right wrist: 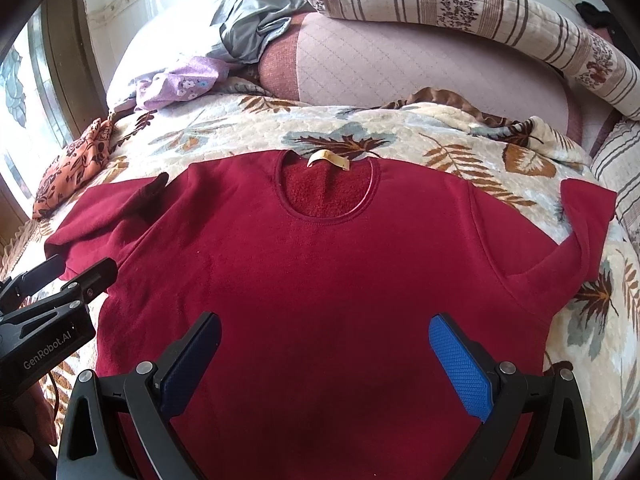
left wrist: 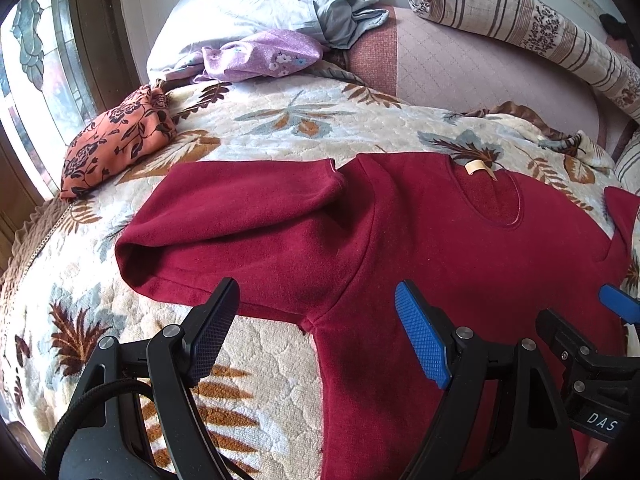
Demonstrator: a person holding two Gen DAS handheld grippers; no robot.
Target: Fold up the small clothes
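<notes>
A dark red top [right wrist: 320, 272] lies flat and face up on the bed [right wrist: 248, 132], neck opening and tan label [right wrist: 328, 159] pointing away toward the pillows, hem end nearest the cameras. Left gripper [left wrist: 316, 332] hovers over the left underarm seam with its fingers spread wide, nothing between them; right gripper [right wrist: 324, 364] hovers over the lower middle of the body, fingers also spread wide and empty. The top looks like soft fleecy knit, light, limp, not slippery, no stiffness at all, so it will likely drape and sag from wherever it is pinched and drag a bit on the plush leaf-print quilt [left wrist: 248, 128]. Best holds are probably the thick edges: sleeve cuff, shoulder seam or hem corner, pinching both layers so the back does not stay behind. The left sleeve [left wrist: 224, 216] is partly doubled over on itself, its cuff lying up near the shoulder; it may need straightening or can just be folded inward as is. The left wrist view shows that sleeve and the underarm seam close up, plus the orange floral cloth [left wrist: 116, 140] by the window, but cuts off nearly all of the right side. The right wrist view shows the whole body centred and the right sleeve [right wrist: 580, 216] spread out to the side, and also catches the left gripper at its left edge. A purple cloth [left wrist: 260, 54] and a striped bolster [right wrist: 480, 12] sit well behind, clear of the top. The hem is hidden under the grippers in both views.
</notes>
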